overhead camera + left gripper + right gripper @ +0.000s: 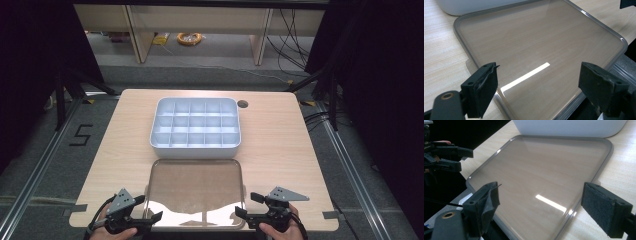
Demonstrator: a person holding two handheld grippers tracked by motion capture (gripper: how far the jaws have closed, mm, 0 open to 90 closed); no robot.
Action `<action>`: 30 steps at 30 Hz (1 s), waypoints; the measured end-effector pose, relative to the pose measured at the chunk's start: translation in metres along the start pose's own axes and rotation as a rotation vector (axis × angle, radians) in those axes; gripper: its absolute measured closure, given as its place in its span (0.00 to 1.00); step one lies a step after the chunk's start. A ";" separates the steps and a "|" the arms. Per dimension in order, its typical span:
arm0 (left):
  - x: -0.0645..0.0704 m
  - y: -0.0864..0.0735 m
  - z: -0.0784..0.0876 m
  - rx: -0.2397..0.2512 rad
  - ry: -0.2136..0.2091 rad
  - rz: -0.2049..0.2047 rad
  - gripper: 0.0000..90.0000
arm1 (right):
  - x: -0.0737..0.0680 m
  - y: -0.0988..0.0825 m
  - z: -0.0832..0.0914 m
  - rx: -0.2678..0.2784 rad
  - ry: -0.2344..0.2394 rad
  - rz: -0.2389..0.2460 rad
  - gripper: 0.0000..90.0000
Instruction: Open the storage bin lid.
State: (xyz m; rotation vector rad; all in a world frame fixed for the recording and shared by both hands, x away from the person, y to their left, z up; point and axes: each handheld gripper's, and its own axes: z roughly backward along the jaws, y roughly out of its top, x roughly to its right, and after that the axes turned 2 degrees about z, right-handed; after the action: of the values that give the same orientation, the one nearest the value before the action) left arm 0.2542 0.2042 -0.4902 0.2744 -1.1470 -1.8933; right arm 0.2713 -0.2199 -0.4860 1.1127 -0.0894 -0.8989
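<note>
Room was dark at both sides, grey floor beyond, shelving legs and an orange cable coil [189, 38] at the far end, a "5" taped on the floor at left. Tabletop [280, 135] was pale wood grain, rounded corners, with a cable hole [242, 104] near the far edge.

Organizer box [195, 127] sat mid-tabletop: light blue-grey, divided into a grid of compartments, all looking empty, long axis running left-right. Its near wall sat just beside the far rim of the tray.

Tray [195, 192] lay flat between the box and the near table edge, clear brownish plastic with a raised rim, glare on its near part. In the left gripper view [541, 47] and right gripper view [541, 177] nothing lay on it. Roughly square, slightly longer near-to-far.

Key relation: tray lay between the two tools, inboard of each. Left tool [146, 216] sat at the near-left corner, jaws pointing right toward the rim. Right tool [246, 206] sat at the near-right corner, jaws pointing left toward the rim. Both about equally near, neither touching the tray as far as could be told.

Both tools were released, jaws spread wide, nothing between the pads [485, 90] or [604, 207].

Judgement: likely a two-handed grab of the tray's near corners, each tool needing a short inward move onto the rim.
</note>
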 end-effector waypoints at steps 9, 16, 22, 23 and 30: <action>0.006 -0.004 0.004 -0.003 -0.003 0.006 0.17 | -0.004 -0.007 0.005 -0.007 -0.005 0.014 0.18; 0.011 -0.007 0.009 -0.004 -0.012 -0.004 0.17 | -0.007 -0.014 0.009 -0.017 -0.007 -0.018 0.18; 0.014 -0.010 0.011 -0.009 -0.024 -0.008 0.17 | -0.010 -0.018 0.014 -0.024 -0.015 -0.036 0.18; 0.014 -0.010 0.011 -0.009 -0.024 -0.008 0.17 | -0.010 -0.018 0.014 -0.024 -0.015 -0.036 0.18; 0.017 -0.014 0.012 -0.014 -0.029 -0.004 0.17 | -0.011 -0.024 0.017 -0.057 -0.038 -0.034 0.18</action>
State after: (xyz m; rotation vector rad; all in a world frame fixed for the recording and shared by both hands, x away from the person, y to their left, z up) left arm 0.2290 0.2010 -0.4906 0.2420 -1.1530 -1.9141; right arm 0.2419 -0.2283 -0.4927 1.0469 -0.0758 -0.9479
